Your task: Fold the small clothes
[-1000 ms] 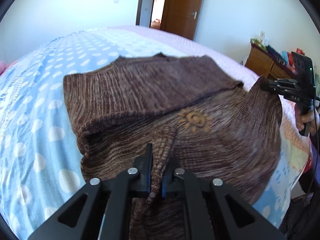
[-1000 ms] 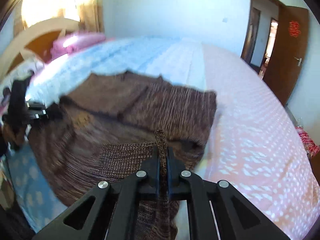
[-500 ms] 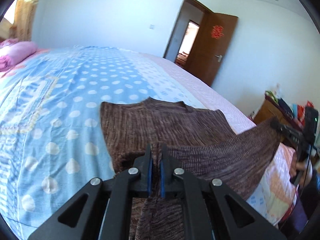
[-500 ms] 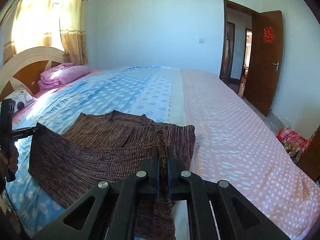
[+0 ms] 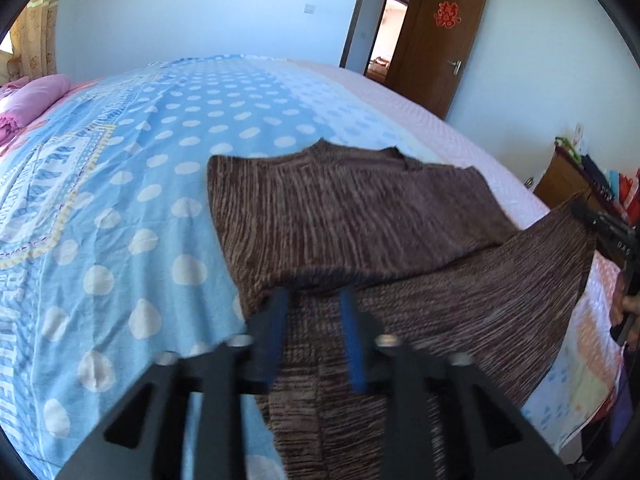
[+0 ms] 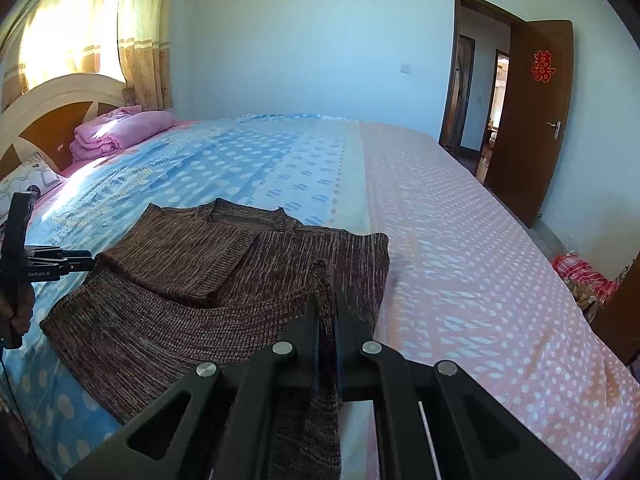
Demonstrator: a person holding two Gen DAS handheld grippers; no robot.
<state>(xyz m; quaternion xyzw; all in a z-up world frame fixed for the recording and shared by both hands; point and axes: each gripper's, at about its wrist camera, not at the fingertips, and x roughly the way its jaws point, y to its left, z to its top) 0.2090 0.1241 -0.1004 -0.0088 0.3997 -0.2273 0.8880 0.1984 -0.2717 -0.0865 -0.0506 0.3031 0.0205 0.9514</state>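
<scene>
The brown marled knitted sweater (image 5: 352,216) lies on the blue-and-pink polka-dot bedsheet (image 5: 132,184), its lower hem lifted toward six o'clock. Half a second ago the left gripper (image 5: 314,300) pinched the hem; now its jaws are opening, the blue pads apart with knit between them but not pressed. The right gripper (image 6: 326,300) stays clamped on the hem's other corner, at three o'clock in the left view.
</scene>
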